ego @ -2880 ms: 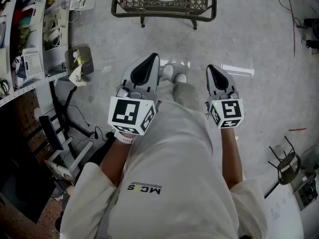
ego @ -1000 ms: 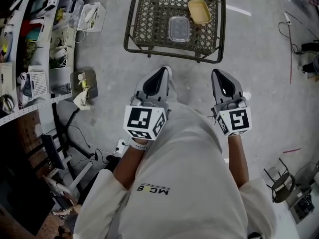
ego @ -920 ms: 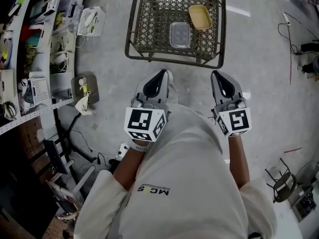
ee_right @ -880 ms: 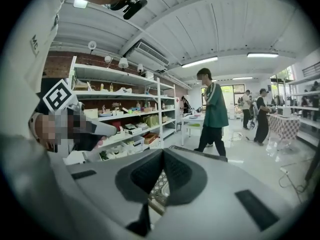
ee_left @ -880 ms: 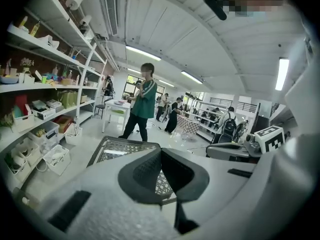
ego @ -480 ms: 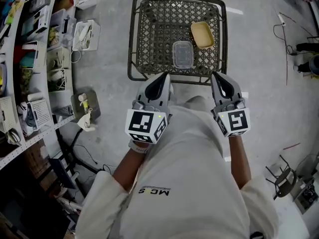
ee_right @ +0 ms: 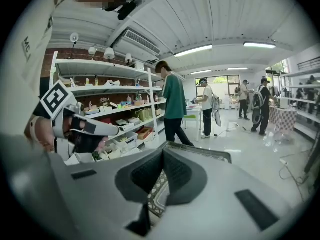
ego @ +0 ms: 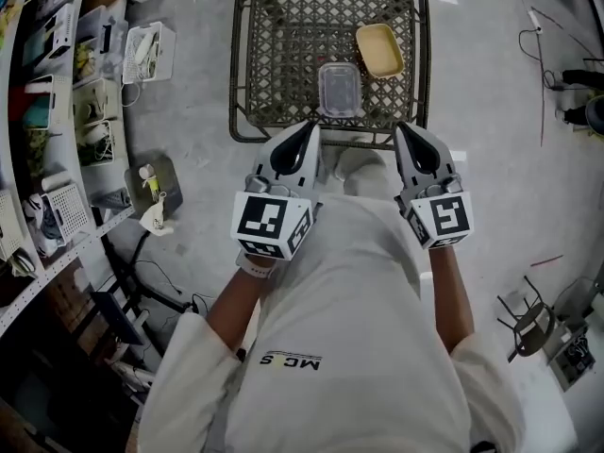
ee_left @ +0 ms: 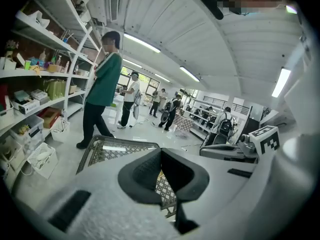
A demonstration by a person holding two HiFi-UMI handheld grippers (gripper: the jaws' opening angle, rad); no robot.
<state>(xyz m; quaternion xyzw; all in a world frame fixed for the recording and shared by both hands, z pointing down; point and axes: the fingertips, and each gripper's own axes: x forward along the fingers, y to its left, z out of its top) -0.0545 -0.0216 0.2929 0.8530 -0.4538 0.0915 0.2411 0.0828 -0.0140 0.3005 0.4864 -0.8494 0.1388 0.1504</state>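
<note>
Jaws clenched on nothing: left gripper and right gripper hover at the surface's near edge, seemingly to flank the box.

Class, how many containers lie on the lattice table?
2: a clear container on the lattice table, by its near edge, and a yellow container beyond it, to the right. None seems hidden.

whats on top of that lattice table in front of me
A clear plastic container and a shallow yellow tray sit close together on the lattice table. The left tongs and right tongs cover parts of its near edge.
</note>
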